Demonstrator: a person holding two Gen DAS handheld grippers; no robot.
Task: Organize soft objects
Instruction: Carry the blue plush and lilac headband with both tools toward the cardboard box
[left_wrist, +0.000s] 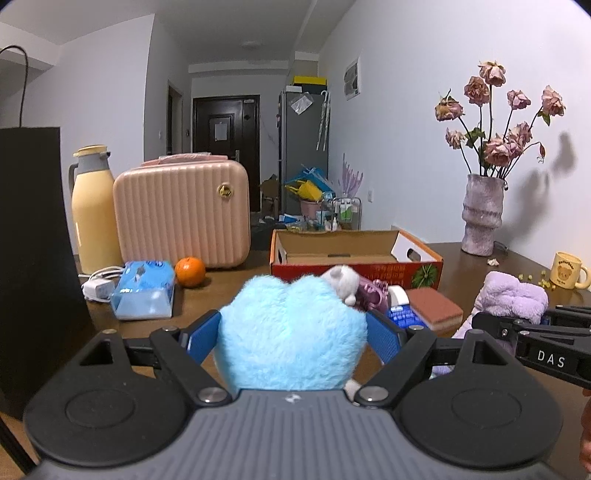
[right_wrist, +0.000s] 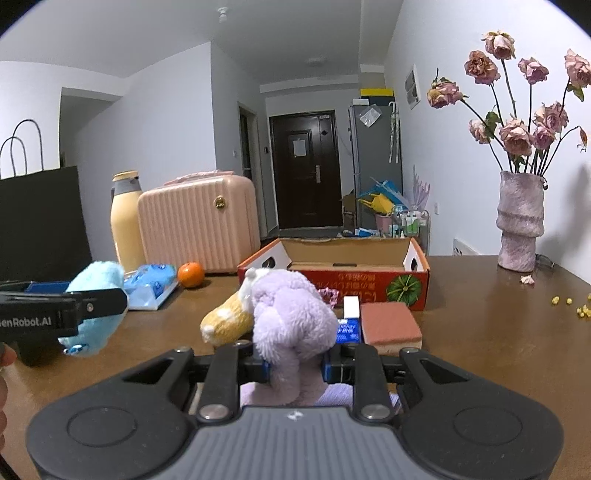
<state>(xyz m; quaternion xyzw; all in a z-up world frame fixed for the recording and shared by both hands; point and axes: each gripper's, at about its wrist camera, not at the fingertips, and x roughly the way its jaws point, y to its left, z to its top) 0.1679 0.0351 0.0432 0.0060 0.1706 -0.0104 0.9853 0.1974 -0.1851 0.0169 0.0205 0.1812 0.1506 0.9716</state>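
My left gripper (left_wrist: 291, 336) is shut on a fluffy light-blue plush toy (left_wrist: 291, 332), its blue pads pressing both sides; the same toy (right_wrist: 94, 306) shows at the left of the right wrist view, lifted off the table. My right gripper (right_wrist: 295, 363) is shut on a lilac plush toy (right_wrist: 291, 317), pinched narrow between the pads; in the left wrist view it appears as a lilac bundle (left_wrist: 513, 299) at the right. A yellow plush piece (right_wrist: 227, 323) and a small white plush head (left_wrist: 341, 280) lie beyond. An open red cardboard box (right_wrist: 332, 284) stands straight ahead on the brown table.
A pink hard case (left_wrist: 181, 212), yellow thermos (left_wrist: 94, 210), orange (left_wrist: 190, 272), blue tissue pack (left_wrist: 144, 290) and black paper bag (right_wrist: 40, 221) stand left. A red-brown sponge (right_wrist: 391, 325), a vase of dried roses (right_wrist: 519, 221) and a yellow mug (left_wrist: 567, 269) are on the right.
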